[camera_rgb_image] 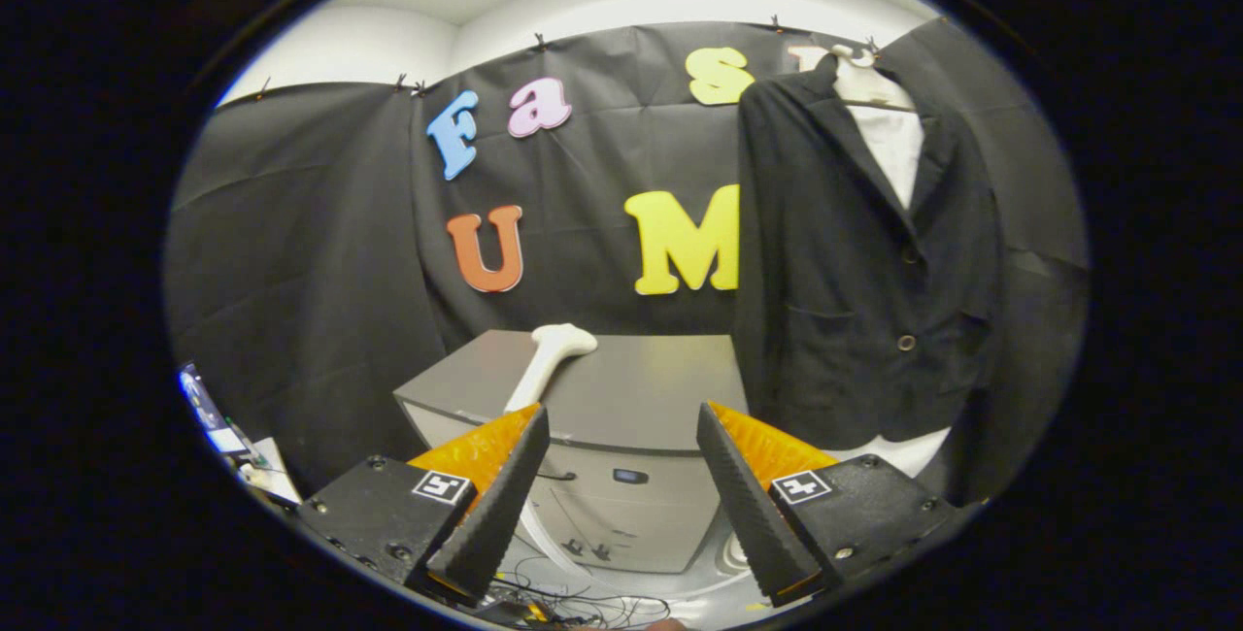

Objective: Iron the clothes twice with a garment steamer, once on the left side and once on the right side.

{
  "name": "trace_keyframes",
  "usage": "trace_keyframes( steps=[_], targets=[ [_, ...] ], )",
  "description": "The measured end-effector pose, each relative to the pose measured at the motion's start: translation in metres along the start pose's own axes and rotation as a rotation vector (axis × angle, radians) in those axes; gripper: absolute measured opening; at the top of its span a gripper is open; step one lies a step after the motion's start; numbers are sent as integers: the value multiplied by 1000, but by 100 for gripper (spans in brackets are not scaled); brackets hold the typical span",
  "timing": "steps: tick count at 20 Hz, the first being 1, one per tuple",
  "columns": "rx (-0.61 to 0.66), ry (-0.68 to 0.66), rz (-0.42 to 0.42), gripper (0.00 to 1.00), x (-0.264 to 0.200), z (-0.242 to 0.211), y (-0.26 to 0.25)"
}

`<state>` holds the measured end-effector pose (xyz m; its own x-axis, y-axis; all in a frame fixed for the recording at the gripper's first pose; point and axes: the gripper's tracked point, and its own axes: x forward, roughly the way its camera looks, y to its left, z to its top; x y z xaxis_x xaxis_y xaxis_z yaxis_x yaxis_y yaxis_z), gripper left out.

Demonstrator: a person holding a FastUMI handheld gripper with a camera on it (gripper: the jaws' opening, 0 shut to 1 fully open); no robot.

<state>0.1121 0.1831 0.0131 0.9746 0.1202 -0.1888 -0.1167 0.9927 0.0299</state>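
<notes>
White steamer head lies on the grey cabinet beyond your spread, empty gripper; black jacket hangs ahead-right.

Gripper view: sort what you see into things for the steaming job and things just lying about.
For the job:
- white garment steamer head lying on the grey cabinet
- black jacket over a white shirt, on a hanger
- gripper, fingers open, empty

Lying about:
- tangled cables below the fingers
- clutter beside the cabinet
</notes>
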Motion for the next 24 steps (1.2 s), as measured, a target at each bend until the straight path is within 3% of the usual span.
trace_keyframes(
  steps=[10,18,24],
  targets=[
    [10,230,158,98,170,22,76],
    [42,493,106,98,263,-21,92],
    [16,546,49,90,289,-36,92]
  ],
)
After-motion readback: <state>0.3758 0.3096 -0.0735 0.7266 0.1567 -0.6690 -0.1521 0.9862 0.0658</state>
